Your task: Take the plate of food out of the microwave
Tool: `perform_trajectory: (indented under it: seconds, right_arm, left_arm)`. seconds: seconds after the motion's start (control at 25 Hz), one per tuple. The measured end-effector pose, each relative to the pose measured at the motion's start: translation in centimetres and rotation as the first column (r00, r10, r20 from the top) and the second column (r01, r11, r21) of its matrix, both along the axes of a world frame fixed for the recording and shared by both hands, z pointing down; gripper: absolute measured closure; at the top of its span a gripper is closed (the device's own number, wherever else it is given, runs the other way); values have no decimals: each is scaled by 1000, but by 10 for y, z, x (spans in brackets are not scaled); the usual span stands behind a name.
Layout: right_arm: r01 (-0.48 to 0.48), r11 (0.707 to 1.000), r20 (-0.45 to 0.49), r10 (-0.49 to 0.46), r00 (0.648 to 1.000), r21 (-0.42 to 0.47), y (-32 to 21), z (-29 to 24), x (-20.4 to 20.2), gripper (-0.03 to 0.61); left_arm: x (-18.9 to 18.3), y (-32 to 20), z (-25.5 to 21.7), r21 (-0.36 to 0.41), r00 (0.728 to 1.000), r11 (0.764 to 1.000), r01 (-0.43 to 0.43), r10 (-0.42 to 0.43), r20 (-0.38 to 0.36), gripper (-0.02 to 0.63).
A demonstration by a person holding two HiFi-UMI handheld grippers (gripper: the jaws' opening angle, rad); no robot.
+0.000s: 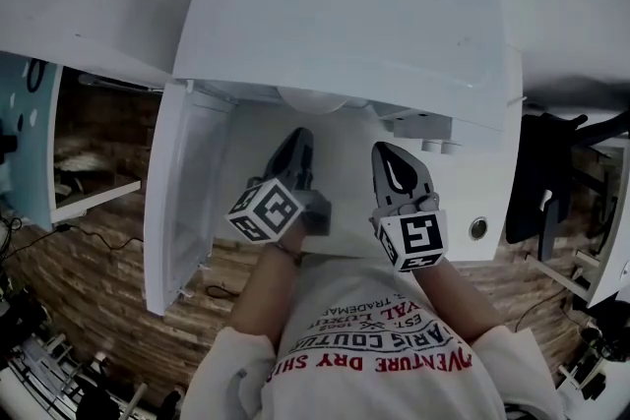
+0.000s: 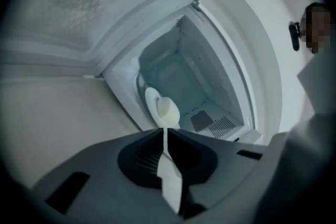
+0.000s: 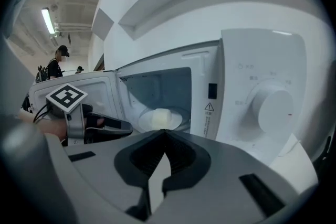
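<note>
Pale desk [image 2: 58, 128] carries the white microwave [image 1: 345, 15]. It stands well back from the desk's front edge, w/ bare top in front of it. Door hangs open at the left, out past the desk's left edge. Inside, the cavity floor [image 2: 210, 113] holds a white plate [image 2: 152, 105] near its middle, w/ a pale lump of food [image 2: 168, 110] on it. Below is a wood-plank floor [image 1: 118, 310] w/ a dark cable [image 1: 221, 292] lying on it.
</note>
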State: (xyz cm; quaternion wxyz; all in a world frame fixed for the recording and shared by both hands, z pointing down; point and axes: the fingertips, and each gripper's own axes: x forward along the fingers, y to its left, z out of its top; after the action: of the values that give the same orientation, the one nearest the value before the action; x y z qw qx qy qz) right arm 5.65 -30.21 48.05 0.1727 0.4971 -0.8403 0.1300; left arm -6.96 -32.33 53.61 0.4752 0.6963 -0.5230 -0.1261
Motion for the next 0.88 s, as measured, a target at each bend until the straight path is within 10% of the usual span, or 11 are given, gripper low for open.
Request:
perform_trajectory:
  seconds: [0.48, 0.88]
  right_arm:
    - [48, 998, -1, -48, 999, -44, -13, 21, -8, 575]
    - [72, 993, 12, -71, 997, -96, -2, 31, -9, 575]
  left_arm:
    - [2, -36, 14, -76, 937, 988, 132, -150, -314, 548]
    - [9, -46, 20, -150, 881, 974, 169, -218, -421, 551]
